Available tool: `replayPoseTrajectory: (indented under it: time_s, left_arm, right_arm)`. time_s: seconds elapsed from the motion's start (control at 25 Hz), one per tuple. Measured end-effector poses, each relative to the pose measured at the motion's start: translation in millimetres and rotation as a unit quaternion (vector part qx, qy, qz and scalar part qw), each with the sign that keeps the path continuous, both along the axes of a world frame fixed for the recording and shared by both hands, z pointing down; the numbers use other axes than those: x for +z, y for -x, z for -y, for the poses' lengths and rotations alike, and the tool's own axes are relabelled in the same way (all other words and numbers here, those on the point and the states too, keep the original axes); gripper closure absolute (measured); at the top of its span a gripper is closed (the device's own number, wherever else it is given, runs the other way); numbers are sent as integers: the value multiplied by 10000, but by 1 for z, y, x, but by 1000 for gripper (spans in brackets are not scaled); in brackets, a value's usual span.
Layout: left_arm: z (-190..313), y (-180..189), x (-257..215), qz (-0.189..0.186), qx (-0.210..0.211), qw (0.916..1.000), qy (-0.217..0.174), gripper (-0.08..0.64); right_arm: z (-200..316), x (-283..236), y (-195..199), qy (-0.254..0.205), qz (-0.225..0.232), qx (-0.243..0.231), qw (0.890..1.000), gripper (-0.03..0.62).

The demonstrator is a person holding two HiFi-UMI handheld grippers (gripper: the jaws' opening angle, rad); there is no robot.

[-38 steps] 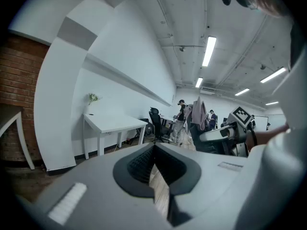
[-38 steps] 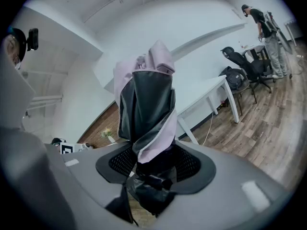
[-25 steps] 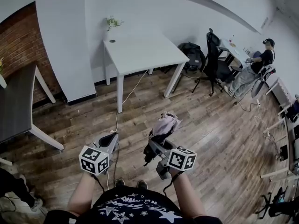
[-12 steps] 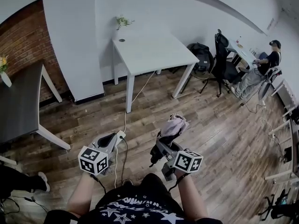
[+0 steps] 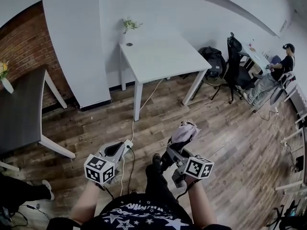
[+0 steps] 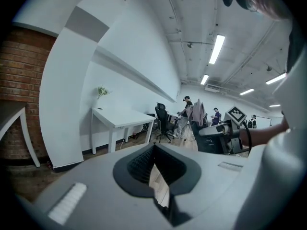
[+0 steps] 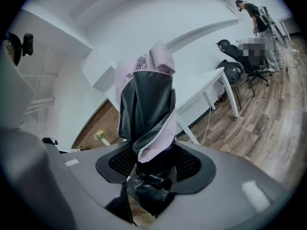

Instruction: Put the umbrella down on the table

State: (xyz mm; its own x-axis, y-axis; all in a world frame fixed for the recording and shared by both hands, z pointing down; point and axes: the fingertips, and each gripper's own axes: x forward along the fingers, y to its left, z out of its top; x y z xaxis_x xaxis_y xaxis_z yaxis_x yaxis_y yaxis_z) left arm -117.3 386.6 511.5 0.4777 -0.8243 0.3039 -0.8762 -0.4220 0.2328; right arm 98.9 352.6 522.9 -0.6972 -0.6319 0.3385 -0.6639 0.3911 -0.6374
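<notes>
A folded umbrella (image 5: 185,132), pale pink outside and dark inside, stands upright in my right gripper (image 5: 172,153), which is shut on its dark handle end. In the right gripper view the umbrella (image 7: 147,104) rises straight out from between the jaws of the gripper (image 7: 153,166). My left gripper (image 5: 115,150) is held beside it at the left, shut with nothing in it (image 6: 156,166). The white table (image 5: 163,56) stands ahead against the white wall, a good way beyond both grippers. It also shows in the left gripper view as the table (image 6: 123,117), and in the right gripper view as the table (image 7: 211,82).
A small plant (image 5: 128,24) stands at the table's far corner. A white cable and power strip (image 5: 128,143) lie on the wood floor. A dark table (image 5: 19,109) is at the left. At the right are an office chair (image 5: 237,61), a backpack (image 5: 214,59) and a seated person (image 5: 283,66).
The white table has come nearer and shifted right in the head view as the person walks towards it. Both grippers keep their pose, the umbrella still held upright.
</notes>
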Motion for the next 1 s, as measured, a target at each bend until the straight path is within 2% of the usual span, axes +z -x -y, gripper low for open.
replayPoseTrajectory:
  time_s: [0.2,0.6,1.0]
  left_arm:
    - [57,3,9,32,-253,9996,75,557]
    - [211,-36,8,87,-266,9995,164,557]
    - [349,-57,-2,14,-629,9979,150,557]
  right_arm:
    - [64,17,-1,62,71,-139,9999,347]
    - [221,26,-22,172,156,-413,9989,347]
    - [361,22,-53,185,182,-565,9981,347]
